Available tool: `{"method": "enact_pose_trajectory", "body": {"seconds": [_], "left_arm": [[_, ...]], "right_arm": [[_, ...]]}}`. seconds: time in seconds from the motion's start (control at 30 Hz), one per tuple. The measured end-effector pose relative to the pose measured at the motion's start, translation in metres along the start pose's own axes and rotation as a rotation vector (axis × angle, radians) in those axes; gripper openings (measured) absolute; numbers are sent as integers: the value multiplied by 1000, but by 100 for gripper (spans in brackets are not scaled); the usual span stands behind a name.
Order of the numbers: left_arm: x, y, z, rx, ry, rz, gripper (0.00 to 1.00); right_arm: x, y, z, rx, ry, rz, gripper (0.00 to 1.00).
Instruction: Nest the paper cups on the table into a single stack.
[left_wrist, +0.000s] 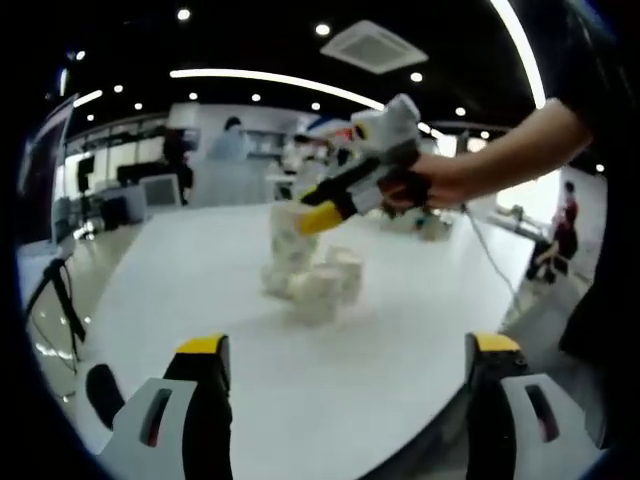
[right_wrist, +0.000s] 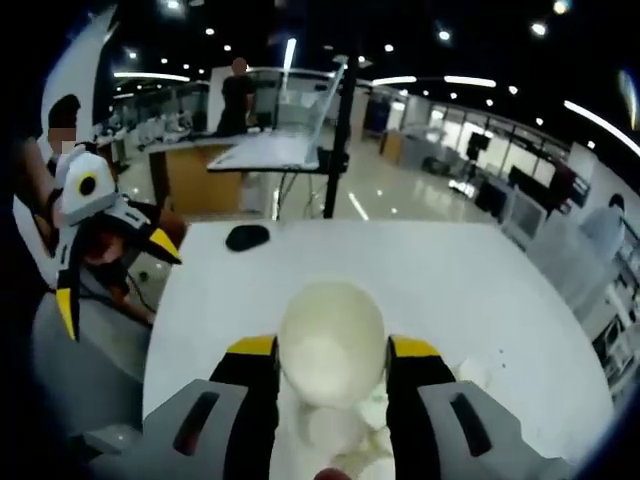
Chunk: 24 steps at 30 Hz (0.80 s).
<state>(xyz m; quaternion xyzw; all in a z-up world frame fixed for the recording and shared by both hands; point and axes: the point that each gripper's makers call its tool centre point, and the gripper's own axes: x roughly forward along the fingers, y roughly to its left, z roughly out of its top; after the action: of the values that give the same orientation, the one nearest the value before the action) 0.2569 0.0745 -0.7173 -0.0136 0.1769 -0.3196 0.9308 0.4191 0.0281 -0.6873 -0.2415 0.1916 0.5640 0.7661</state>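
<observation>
Desk (left_wrist: 200, 290): a broad white top is carrying everything; its near edge is running just ahead of the left tongs, and a small dark object (right_wrist: 247, 237) is lying toward the far edge in the right gripper view.
Cup stack (left_wrist: 290, 245): a column of nested paper cups is standing near the middle of the desk, leaning slightly.
Loose cups (left_wrist: 330, 282): a few are clustering at the foot of the stack, touching or just beside it; their exact count is hard to tell.
Held cup (right_wrist: 332, 338): it is sitting between the right jaws, pale rounded end facing the camera, above the cups below.
Right tongs (right_wrist: 330, 350): they are clamping the held cup on both sides.
Left tongs (left_wrist: 345, 345): jaws are standing wide apart with nothing between them, hanging back at the near edge of the desk.
Step in hand: seemingly seating the held cup on the stack.
Doing it well: keeping the cup's axis lined up with the leaning column, lowering straight, squeezing lightly so the paper wall is not buckling; the left tongs could be steadying the stack's base.
</observation>
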Motion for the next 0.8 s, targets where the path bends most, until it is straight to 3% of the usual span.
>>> {"method": "enact_pose_trajectory", "body": {"seconds": [0.23, 0.8], "left_arm": [[-2, 7, -2, 2, 10, 8, 97], [4, 0, 0, 6, 8, -21, 98]], "right_arm": [[-13, 7, 3, 6, -17, -5, 38], [-39, 22, -11, 26, -13, -1, 37]]}}
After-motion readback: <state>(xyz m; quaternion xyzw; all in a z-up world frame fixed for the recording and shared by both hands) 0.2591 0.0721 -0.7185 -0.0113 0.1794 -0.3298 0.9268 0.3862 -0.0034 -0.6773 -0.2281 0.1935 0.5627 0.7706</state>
